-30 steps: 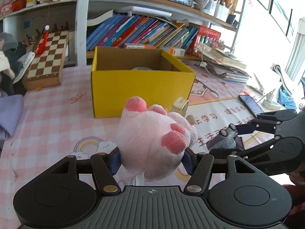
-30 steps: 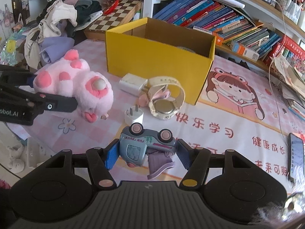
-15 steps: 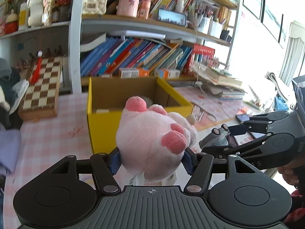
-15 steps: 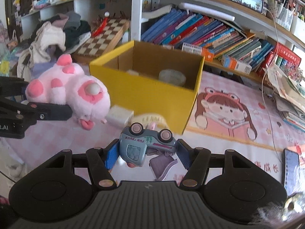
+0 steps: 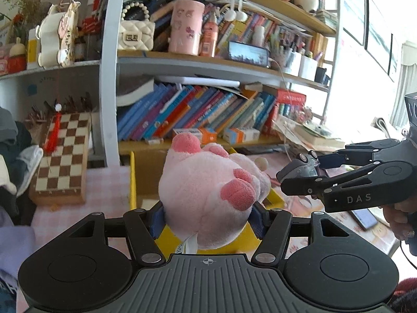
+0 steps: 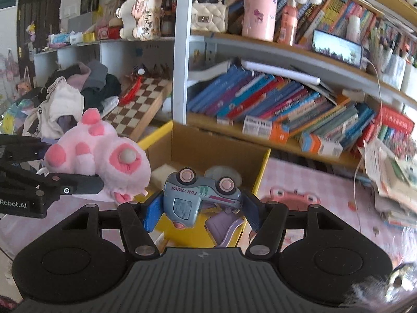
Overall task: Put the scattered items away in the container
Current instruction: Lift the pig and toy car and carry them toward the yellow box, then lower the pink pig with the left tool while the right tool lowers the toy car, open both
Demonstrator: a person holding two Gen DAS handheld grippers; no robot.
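Observation:
My left gripper (image 5: 207,215) is shut on a pink plush toy (image 5: 208,193), held in the air just in front of the yellow cardboard box (image 5: 132,182). The same plush toy (image 6: 101,154) shows at the left in the right wrist view, with the left gripper (image 6: 86,182) under it. My right gripper (image 6: 199,210) is shut on a grey-blue toy truck (image 6: 198,195), upside down with its pink wheels up, above the near wall of the box (image 6: 260,172). In the left wrist view the right gripper (image 5: 294,176) holds the truck (image 5: 303,163) at the right. White items lie inside the box.
A bookshelf (image 5: 208,120) crammed with books stands right behind the box. A wooden chessboard (image 5: 62,156) leans at the left, next to a pile of clothes (image 6: 70,99). A pink checked cloth (image 6: 312,208) covers the table, and a phone (image 5: 363,216) lies at its right.
Both grippers rose and moved toward the box with their loads. The view tilted up, so the shelves now fill the frames and the table items below dropped out of sight.

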